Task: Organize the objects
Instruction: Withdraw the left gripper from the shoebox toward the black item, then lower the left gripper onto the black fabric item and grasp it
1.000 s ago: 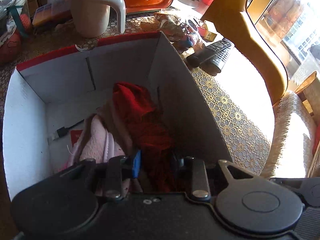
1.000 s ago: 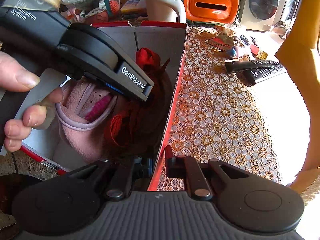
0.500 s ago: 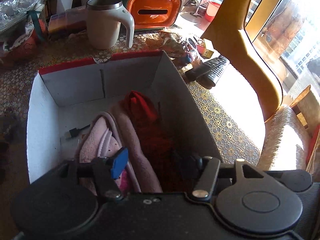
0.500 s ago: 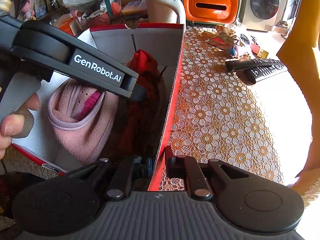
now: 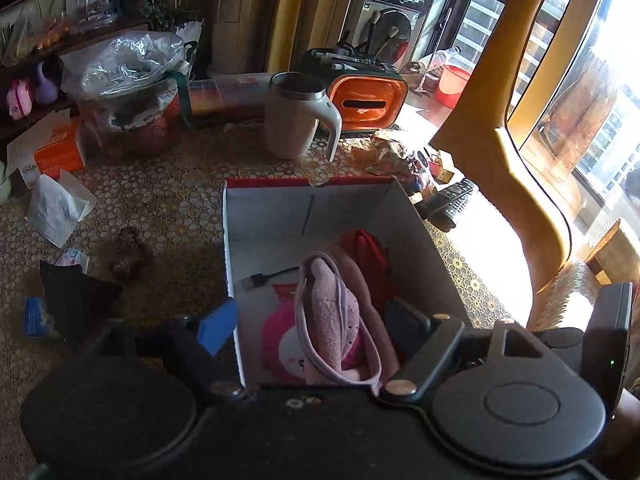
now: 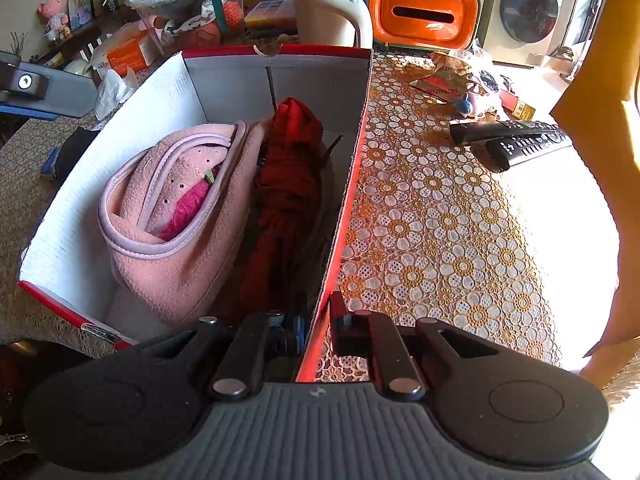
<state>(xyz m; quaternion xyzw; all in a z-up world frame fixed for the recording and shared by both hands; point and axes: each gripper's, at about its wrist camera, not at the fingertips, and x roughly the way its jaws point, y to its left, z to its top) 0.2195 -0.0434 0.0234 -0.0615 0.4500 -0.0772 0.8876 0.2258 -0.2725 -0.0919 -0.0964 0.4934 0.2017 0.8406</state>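
Left gripper (image 5: 312,328) at six o'clock, jaws opening, nothing pressed between them; blue pad (image 5: 218,326) on one finger. Cardboard box (image 5: 272,208), white inside with a red rim, at centre on a lace tablecloth (image 5: 168,200). In the box: pink fleece cloth (image 5: 336,320), red cloth (image 5: 366,250) just beside it toward one o'clock, black cable plug (image 5: 254,281) at the pink cloth's ten o'clock. Cream mug (image 5: 296,116) at twelve o'clock beyond the box. Orange tissue holder (image 5: 364,102) at one o'clock. Remote controls (image 5: 450,202) at two o'clock. White paper packet (image 5: 58,208) at nine o'clock.
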